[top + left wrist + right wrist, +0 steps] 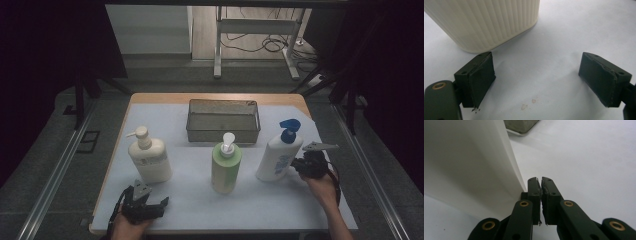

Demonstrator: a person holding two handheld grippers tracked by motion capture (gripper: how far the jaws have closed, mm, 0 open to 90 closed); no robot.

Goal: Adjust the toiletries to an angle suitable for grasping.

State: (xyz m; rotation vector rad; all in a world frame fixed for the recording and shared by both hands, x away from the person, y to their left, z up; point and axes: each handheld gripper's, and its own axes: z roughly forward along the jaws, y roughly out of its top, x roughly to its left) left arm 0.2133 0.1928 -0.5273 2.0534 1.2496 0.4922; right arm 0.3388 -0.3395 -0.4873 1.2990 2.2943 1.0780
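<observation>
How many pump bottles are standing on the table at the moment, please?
3: a cream bottle at the left, a green bottle in the middle, and a white bottle with a blue pump at the right.

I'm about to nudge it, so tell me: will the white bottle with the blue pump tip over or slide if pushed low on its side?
The white bottle is tall and already leaning, so it may tip. Its smooth wall may slip off the shut right hand-held gripper.
</observation>
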